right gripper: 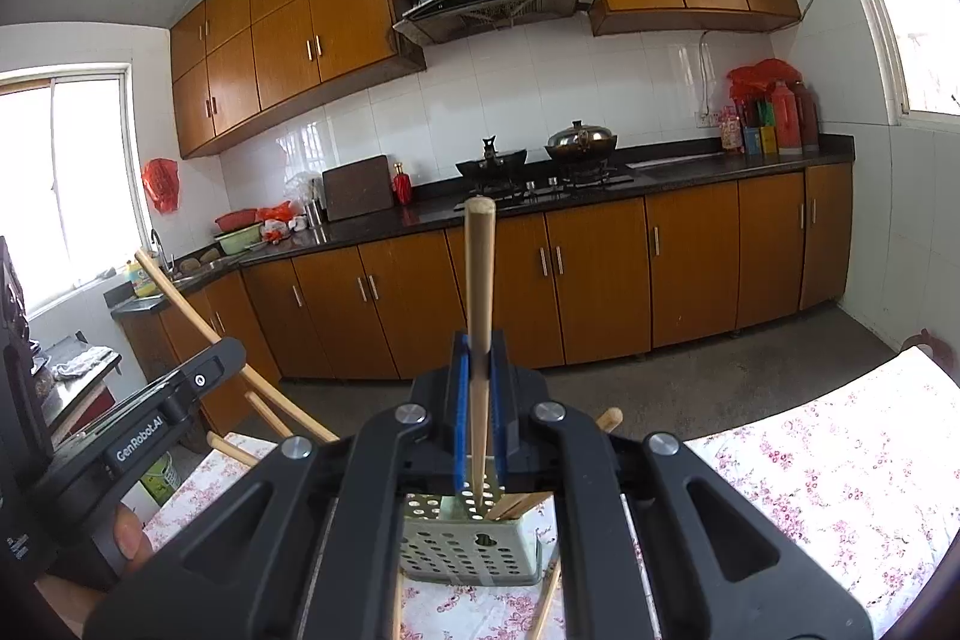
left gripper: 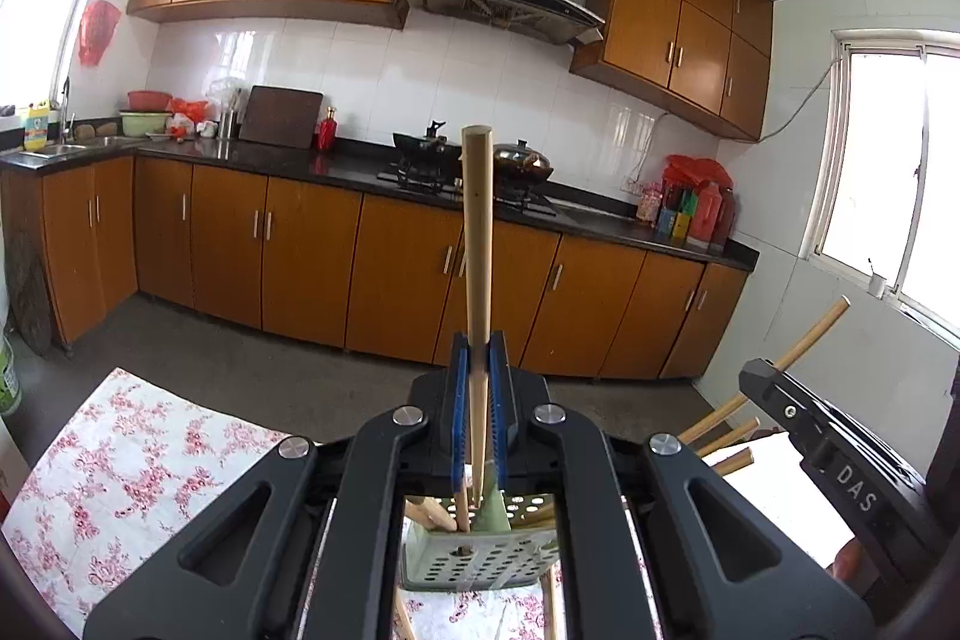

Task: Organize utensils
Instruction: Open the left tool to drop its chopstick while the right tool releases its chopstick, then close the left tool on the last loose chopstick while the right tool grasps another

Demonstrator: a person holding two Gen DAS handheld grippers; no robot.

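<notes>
Your desk [left gripper: 120,460], under its floral cloth, carries the perforated utensil basket [left gripper: 480,562], and that basket is your landmark. Directly above it, your left claw [left gripper: 478,400] is clamped on a wooden chopstick [left gripper: 477,232]; your right claw [right gripper: 478,400] grips another chopstick [right gripper: 480,280] the same way. Both sticks stand nearly upright, long axis vertical, free ends up, lower ends toward the basket's compartments, likely so they slide straight in. More chopsticks [right gripper: 516,505] already lean inside.
</notes>
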